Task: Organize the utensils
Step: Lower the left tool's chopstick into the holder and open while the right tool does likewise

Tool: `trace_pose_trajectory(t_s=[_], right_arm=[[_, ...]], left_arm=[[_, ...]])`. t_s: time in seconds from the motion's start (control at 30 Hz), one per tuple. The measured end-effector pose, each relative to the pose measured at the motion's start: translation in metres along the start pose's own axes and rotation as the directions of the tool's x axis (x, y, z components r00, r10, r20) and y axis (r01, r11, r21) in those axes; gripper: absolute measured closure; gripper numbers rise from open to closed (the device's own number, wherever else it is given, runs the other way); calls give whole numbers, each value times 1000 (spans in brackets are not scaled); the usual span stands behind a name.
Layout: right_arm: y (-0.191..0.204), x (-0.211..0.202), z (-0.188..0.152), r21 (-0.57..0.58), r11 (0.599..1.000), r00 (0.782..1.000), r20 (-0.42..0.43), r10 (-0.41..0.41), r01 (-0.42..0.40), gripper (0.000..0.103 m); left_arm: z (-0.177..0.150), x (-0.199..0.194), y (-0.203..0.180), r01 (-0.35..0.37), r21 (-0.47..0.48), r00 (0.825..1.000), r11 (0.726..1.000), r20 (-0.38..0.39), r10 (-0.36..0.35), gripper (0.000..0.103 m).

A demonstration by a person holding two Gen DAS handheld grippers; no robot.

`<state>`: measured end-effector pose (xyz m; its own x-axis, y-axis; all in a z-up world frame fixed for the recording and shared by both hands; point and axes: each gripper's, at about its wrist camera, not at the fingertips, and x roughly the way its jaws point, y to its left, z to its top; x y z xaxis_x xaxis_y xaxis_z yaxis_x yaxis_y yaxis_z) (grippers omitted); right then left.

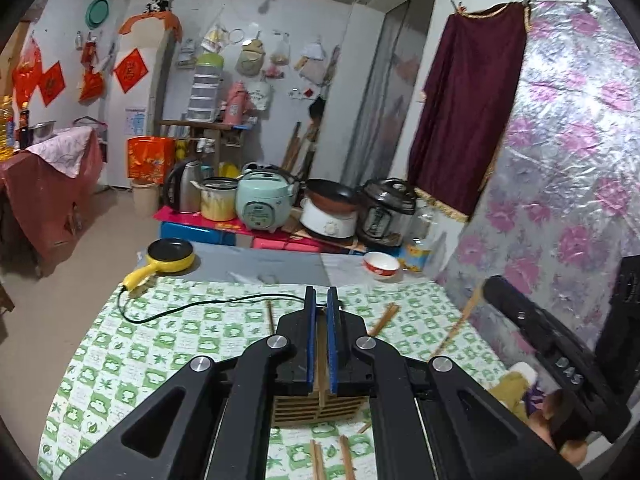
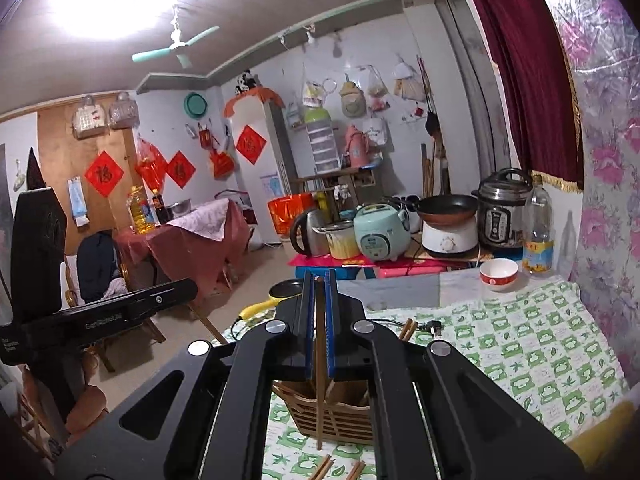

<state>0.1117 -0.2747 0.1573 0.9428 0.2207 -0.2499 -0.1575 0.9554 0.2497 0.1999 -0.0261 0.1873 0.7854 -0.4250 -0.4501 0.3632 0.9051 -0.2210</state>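
My left gripper (image 1: 321,300) is shut on the rim of a slatted wooden utensil holder (image 1: 316,410) standing on the green-checked tablecloth (image 1: 160,352). My right gripper (image 2: 319,280) is shut on a wooden chopstick (image 2: 320,392), held upright over the same holder (image 2: 336,416); it appears at the right of the left wrist view, chopstick (image 1: 460,320) included. Loose chopsticks lie on the cloth beyond the holder (image 1: 384,318), (image 1: 270,314) and in front of it (image 1: 318,460), (image 2: 320,468).
A yellow mini frying pan (image 1: 170,258) with its black cord (image 1: 180,310) sits at the table's far left. A red-and-white bowl (image 1: 382,265) and a plastic bottle (image 2: 538,228) stand at the far right. Cookers and a kettle crowd a low stand behind. The foil-covered wall is at right.
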Motion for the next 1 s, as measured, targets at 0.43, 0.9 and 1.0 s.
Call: trace_pose_trajectory(t_s=[0.43, 0.9, 1.0], right_arm=[[-24, 15, -8, 78, 995, 994, 85, -75, 69, 97], [-38, 33, -14, 136, 988, 979, 181, -97, 73, 97], [-42, 39, -13, 138, 988, 981, 170, -96, 72, 97]], left_arm=[[-2, 14, 10, -19, -38, 998, 999, 53, 21, 97], [-9, 35, 6, -72, -22, 993, 997, 92, 74, 97], [-9, 44, 7, -78, -14, 994, 997, 76, 79, 97]])
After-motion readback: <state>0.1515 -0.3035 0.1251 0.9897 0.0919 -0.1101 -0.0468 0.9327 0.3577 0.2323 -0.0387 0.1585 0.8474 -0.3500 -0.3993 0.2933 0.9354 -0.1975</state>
